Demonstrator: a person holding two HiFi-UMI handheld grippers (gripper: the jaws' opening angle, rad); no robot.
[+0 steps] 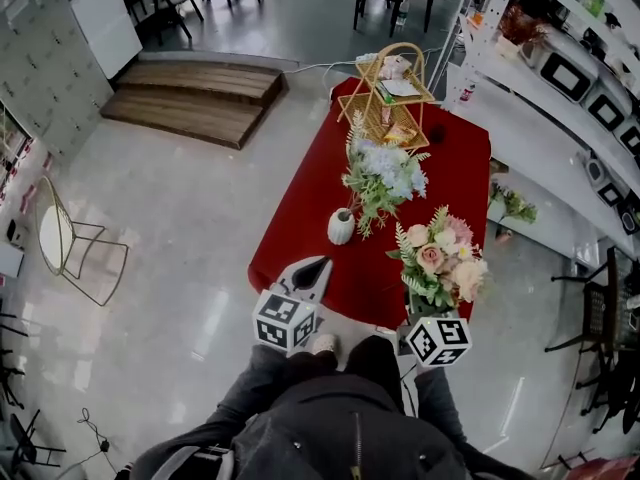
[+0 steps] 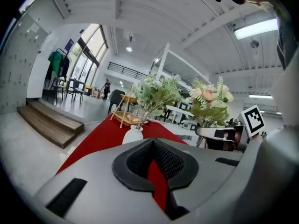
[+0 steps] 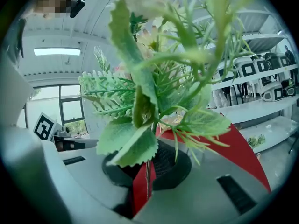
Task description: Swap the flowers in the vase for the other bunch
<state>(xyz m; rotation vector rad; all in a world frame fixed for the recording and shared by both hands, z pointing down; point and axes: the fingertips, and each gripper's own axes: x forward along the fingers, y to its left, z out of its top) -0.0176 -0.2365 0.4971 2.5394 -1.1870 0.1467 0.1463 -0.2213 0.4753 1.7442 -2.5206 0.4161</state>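
Far to the left, one wire chair (image 1: 72, 240) stands on the floor. Next comes the left gripper (image 1: 311, 268), near the front edge of the one red table (image 1: 300, 230). Its two jaws are pressed tight together and there is nothing in them. Just past it on the table stands one small white vase (image 1: 340, 227). One bunch of blue and white flowers (image 1: 386, 173) stands in the vase, with green leaves hanging down around it. Behind that, at the far end of the table, is one gold wire rack (image 1: 385, 86). More to the right is the second bunch, the pink flowers (image 1: 441, 259), up off the table and well apart from the vase. The right gripper (image 3: 148, 169) holds it, with its two jaws squeezed on the thin stem low down. So there are two bunches, one vase and two grippers.
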